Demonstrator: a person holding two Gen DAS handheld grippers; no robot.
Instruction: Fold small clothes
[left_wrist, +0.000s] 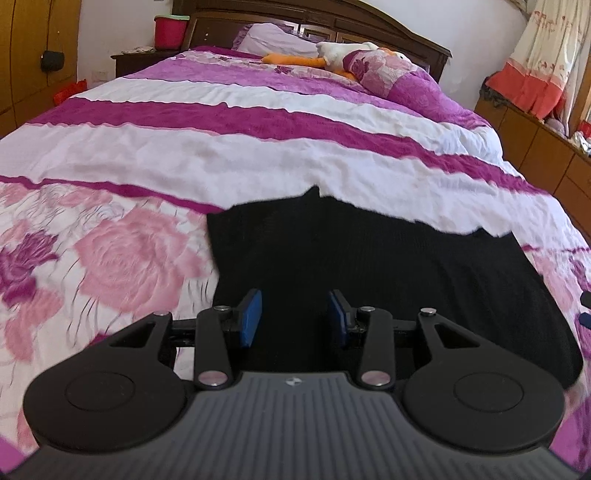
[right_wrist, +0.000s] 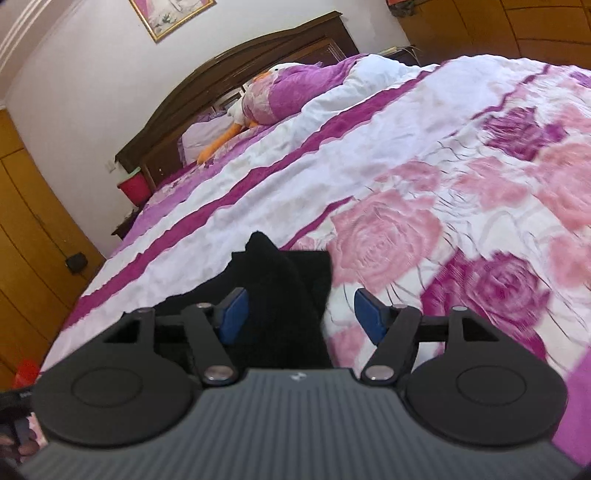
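Observation:
A small black garment (left_wrist: 369, 266) lies flat on the flowered pink and white bedspread (left_wrist: 184, 147). My left gripper (left_wrist: 295, 317) is open, its blue pads (left_wrist: 251, 317) apart just above the garment's near left part. In the right wrist view the same garment (right_wrist: 288, 295) shows with a raised corner at its far end. My right gripper (right_wrist: 301, 317) is open over the garment's right edge, its left pad (right_wrist: 231, 314) over the black cloth and its right pad (right_wrist: 371, 314) over the bedspread (right_wrist: 406, 184). Neither gripper holds anything.
A stuffed duck (left_wrist: 332, 55) and a rolled quilt (left_wrist: 391, 74) lie by the wooden headboard (left_wrist: 332, 22). A red bucket (left_wrist: 168, 31) stands on a nightstand at the far left. Wooden cabinets (left_wrist: 546, 147) run along the right side.

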